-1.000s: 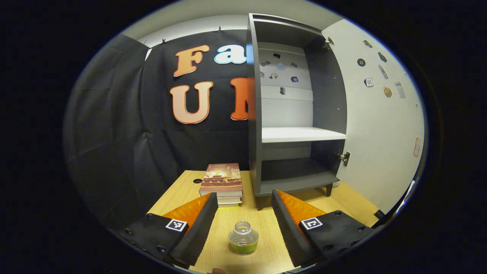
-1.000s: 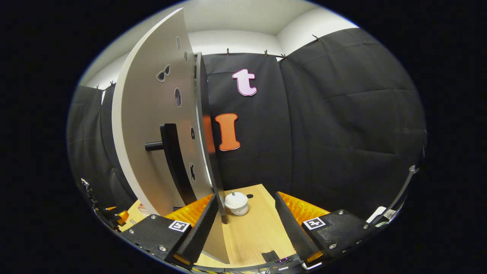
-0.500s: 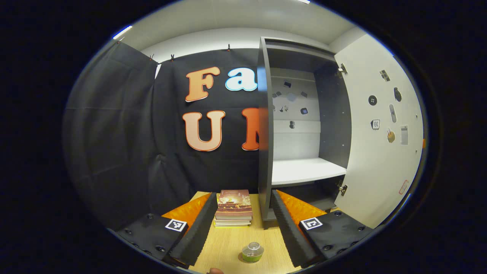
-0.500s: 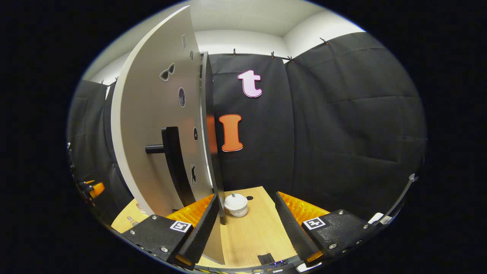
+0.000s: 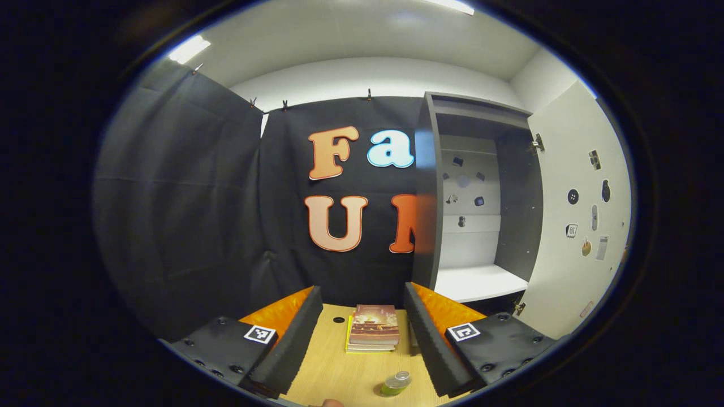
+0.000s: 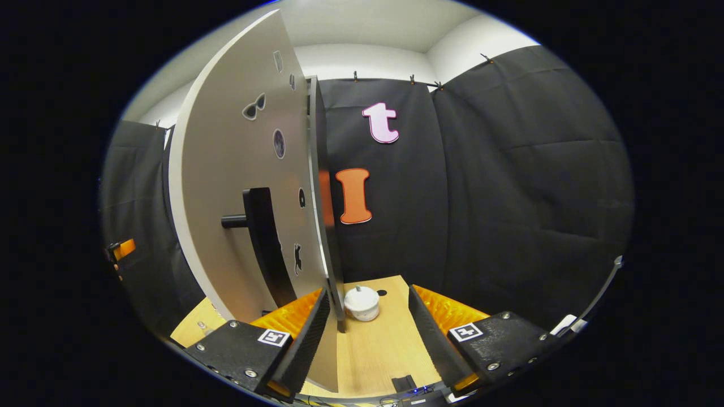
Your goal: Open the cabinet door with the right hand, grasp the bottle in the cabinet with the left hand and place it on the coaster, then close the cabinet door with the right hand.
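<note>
Wooden tabletop carries a stack of books and the bottle, which stands near the front edge, below the left gripper; its fingers are spread and hold nothing. Grey cabinet stands with its door swung wide. Right gripper is likewise spread, empty, just beside the door's edge, black handle further left. A small white pot sits beyond.

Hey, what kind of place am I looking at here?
Most likely a staged recording booth, not a real home: black cloth walls clipped up around a light wooden table, with a dark grey cabinet, its white door open, and a stack of books.
</note>
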`<action>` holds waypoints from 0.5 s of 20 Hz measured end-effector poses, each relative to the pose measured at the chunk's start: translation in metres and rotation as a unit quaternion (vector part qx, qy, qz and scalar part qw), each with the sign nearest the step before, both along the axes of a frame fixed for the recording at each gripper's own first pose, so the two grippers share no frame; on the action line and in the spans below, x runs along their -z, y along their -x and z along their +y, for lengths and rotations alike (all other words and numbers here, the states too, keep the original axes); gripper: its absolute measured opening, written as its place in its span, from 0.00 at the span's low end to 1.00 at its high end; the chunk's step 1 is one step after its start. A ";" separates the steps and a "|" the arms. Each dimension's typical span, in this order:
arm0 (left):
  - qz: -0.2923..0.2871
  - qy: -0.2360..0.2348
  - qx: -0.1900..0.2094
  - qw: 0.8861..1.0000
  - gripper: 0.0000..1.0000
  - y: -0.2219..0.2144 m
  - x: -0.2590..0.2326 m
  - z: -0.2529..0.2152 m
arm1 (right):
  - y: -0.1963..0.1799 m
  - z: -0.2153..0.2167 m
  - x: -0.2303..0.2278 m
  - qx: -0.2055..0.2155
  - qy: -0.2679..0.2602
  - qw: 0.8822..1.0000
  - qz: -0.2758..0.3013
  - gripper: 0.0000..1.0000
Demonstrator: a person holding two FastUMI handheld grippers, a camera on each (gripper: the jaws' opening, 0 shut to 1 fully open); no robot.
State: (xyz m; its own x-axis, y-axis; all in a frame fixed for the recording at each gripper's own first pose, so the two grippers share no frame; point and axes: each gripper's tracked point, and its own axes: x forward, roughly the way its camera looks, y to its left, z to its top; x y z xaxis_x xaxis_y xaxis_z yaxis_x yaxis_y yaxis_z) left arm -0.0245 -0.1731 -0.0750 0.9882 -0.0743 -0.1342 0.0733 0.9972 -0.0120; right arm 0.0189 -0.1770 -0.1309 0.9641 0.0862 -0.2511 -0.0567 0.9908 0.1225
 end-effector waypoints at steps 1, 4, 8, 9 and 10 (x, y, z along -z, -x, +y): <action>-0.002 0.006 -0.001 1.000 0.94 0.003 -0.006 0.003 | 0.000 0.004 -0.001 -0.003 0.000 1.000 0.000 0.87; -0.002 0.022 0.014 1.000 0.95 0.005 -0.018 0.005 | 0.003 0.021 -0.001 -0.014 -0.003 1.000 0.003 0.87; -0.007 0.030 0.015 0.999 0.95 0.004 -0.036 0.019 | 0.005 0.040 -0.003 -0.021 -0.001 1.000 0.004 0.87; -0.009 0.027 0.011 1.000 0.95 0.002 -0.040 0.024 | 0.007 0.045 -0.002 -0.022 -0.001 1.000 0.005 0.87; -0.013 0.019 0.007 1.000 0.94 0.000 -0.045 0.031 | 0.007 0.049 -0.002 -0.022 -0.002 1.000 0.005 0.87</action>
State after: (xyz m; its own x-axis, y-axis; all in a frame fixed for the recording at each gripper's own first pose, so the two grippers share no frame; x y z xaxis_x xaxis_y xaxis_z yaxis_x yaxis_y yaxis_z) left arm -0.0244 -0.1422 -0.0304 0.9901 -0.0921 -0.1056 0.0874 0.9950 -0.0481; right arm 0.0115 -0.1285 -0.1285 0.9568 0.1296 -0.2601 -0.0989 0.9868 0.1279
